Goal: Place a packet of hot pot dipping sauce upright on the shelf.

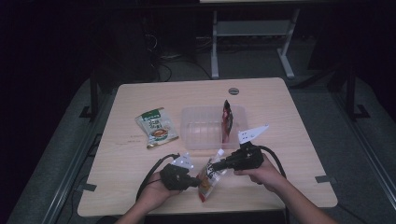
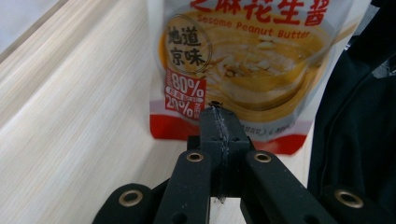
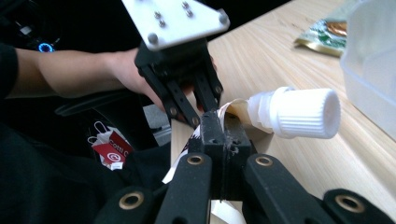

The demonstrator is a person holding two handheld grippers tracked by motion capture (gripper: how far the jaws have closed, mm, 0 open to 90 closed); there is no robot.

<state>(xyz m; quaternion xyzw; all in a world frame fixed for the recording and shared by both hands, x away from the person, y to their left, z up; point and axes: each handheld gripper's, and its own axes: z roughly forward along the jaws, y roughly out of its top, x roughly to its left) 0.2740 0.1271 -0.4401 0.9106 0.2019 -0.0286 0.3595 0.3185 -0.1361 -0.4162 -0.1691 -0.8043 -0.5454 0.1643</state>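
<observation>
Near the worktop's front edge, both grippers, left [image 1: 195,181] and right [image 1: 215,164], have their fingers clamped on the spouted pouch [image 1: 208,179], one at each end, probably to carry it to the tub [image 1: 191,133].

table [image 1: 140,154] (light wood) | on it: green packet [image 1: 157,127], clear tray [image 1: 198,140]

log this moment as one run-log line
left tongs: shut on pouch | right tongs: shut on pouch near cap | tub: holds red packet
</observation>
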